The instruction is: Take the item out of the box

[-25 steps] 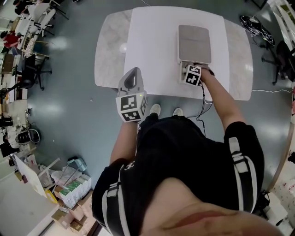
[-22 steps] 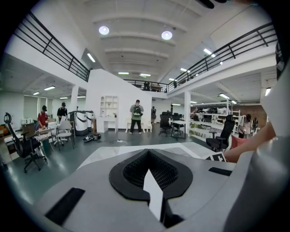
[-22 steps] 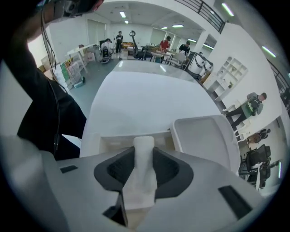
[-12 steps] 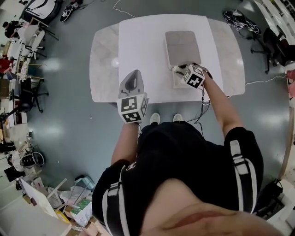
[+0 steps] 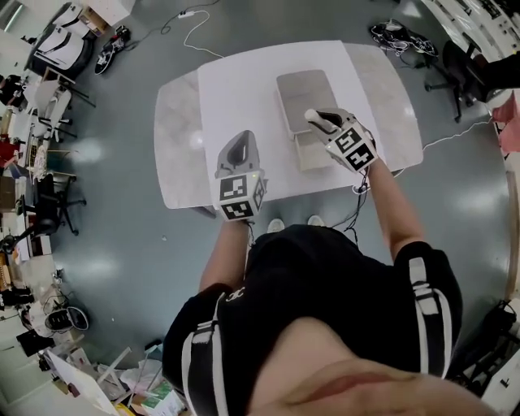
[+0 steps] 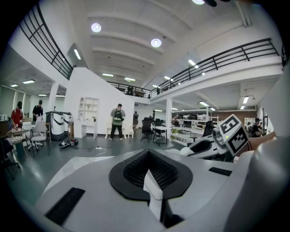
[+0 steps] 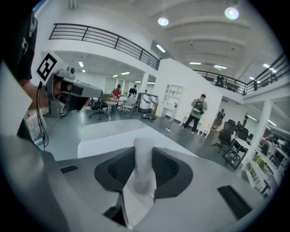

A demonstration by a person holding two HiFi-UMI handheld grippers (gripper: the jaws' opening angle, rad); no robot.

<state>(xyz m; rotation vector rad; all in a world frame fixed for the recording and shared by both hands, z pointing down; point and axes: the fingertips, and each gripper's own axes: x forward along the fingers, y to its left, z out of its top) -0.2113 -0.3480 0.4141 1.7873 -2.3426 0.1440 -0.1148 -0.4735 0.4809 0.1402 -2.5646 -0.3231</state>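
Note:
A flat grey box (image 5: 313,153) lies open on the white table (image 5: 236,89), its lid (image 5: 302,93) folded back. My right gripper (image 5: 317,117) hangs above the box, shut on a slim white rounded item (image 5: 309,114). In the right gripper view the item (image 7: 144,165) stands up between the jaws, which have just been closing on it. My left gripper (image 5: 238,140) hovers over the table's near edge, left of the box. Its pads (image 6: 153,195) meet with nothing between them. The right gripper's marker cube (image 6: 233,134) shows at the right of the left gripper view.
Marble-look table wings (image 5: 175,130) flank the white top. Cables (image 5: 195,24) trail on the floor behind it, and office chairs and clutter (image 5: 49,106) crowd the left side. Several people stand far off, one (image 6: 118,118) near white shelves.
My right gripper has lifted out of the box with the white item and rolled its cube over. My left gripper has moved forward to the table's near edge.

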